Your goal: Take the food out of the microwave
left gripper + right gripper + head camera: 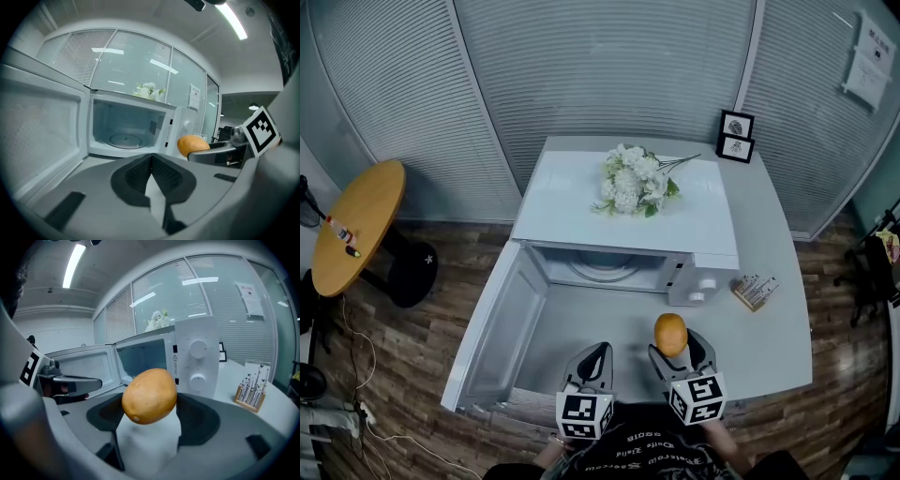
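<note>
Right gripper (676,343) fingers pinch orange fruit (150,396) between them; left gripper (151,158) fingers pressed together.

Nothing legible anywhere. Wall notice (868,58), 1 o'clock: print too small. Warning sticker (175,363) on microwave (201,333) panel: triangle symbol, wording unreadable. Cubes (584,415), 6 o'clock: square patterns, no letters.

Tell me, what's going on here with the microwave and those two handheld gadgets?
A person holds a gripping tool in each hand at a white microwave whose door is swung open. The right tool is clamped on a round orange-brown piece of food, held outside the oven, in front of it. The left tool is closed and empty beside it. The glass turntable inside looks bare.
</note>
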A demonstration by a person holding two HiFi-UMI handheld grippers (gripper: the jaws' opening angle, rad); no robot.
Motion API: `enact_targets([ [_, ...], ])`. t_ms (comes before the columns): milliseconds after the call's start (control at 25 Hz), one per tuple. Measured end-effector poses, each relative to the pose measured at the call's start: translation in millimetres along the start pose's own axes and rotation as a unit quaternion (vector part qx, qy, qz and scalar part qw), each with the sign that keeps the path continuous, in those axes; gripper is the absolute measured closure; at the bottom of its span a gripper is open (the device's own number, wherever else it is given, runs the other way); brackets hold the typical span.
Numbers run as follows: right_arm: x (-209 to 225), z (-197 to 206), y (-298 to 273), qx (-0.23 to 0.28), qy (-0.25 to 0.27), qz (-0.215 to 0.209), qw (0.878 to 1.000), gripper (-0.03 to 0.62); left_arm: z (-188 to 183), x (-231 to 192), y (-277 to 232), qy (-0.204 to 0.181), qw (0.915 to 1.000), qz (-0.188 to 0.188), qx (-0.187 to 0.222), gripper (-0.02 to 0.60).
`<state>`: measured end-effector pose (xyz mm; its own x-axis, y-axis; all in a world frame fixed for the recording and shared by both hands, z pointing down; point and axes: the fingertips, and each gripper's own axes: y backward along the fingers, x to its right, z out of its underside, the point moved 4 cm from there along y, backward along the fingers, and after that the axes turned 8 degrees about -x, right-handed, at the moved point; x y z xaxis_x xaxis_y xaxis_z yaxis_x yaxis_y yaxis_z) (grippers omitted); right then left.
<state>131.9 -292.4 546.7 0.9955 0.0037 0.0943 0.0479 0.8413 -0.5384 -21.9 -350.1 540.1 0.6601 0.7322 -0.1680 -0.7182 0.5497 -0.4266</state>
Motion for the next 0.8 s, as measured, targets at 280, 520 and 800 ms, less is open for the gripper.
enact_targets([
  [280,-3.1,-0.6,-0.4,0.003,0.006,-0.008,1.000,0.247,1.9,0.2,-0.8,-0.006,1.0000,-0.003,-0.002,0.574],
  [520,-4.5,0.5,-1.0,0.003,0.010,-0.018,1.000,0.249,4.3,-1.2,-0.6,0.002,0.9999,-0.010,-0.003,0.574],
  [800,-4.9,1.1,0.3,0.003,0.014,-0.021,1.000,0.249,4.5,1.1,1.1,0.002,0.9999,-0.014,-0.002,0.574],
])
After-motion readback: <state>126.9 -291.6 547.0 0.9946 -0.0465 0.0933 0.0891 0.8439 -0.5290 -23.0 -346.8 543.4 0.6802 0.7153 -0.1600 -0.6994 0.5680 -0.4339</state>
